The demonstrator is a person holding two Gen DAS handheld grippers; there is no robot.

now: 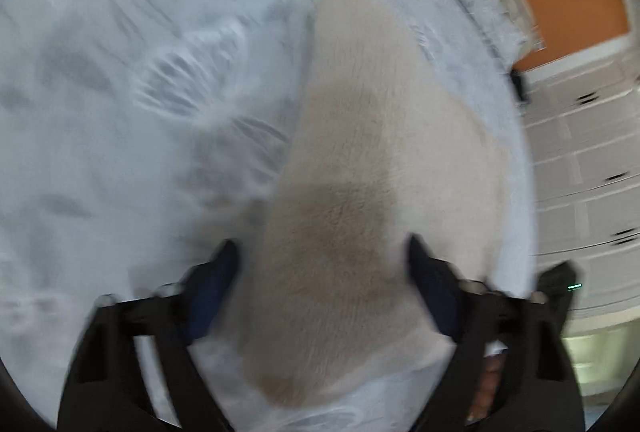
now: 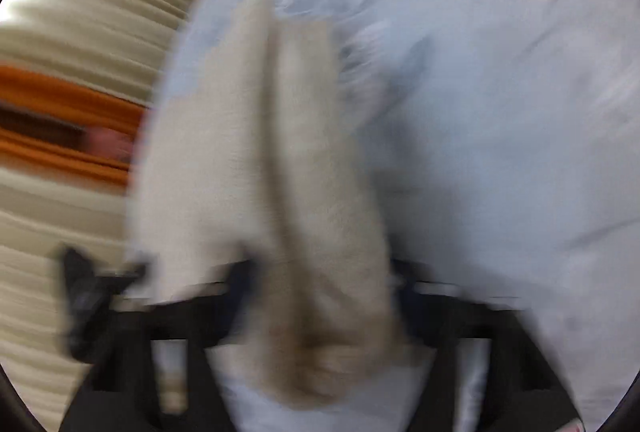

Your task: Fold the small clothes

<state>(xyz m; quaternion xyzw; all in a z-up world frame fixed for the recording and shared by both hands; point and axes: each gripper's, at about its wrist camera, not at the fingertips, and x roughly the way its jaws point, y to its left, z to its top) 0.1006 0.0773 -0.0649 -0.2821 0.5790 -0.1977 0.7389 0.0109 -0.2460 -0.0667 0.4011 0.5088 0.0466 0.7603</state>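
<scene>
Two grippers sit over one fuzzy beige garment (image 1: 360, 152) lying on the pale blue bedspread (image 1: 120, 112). Left gripper (image 1: 322, 252) straddles it, jaws apart and not pressing. Right gripper (image 2: 320, 272) is blurred, the cloth between its jaws; grip cannot be told.

The pale bedspread (image 1: 100, 112) lies broad and bare to one side of the beige fleece garment (image 1: 360, 136). On its other side, white drawers (image 1: 588, 160) stand near the bed's edge.
</scene>
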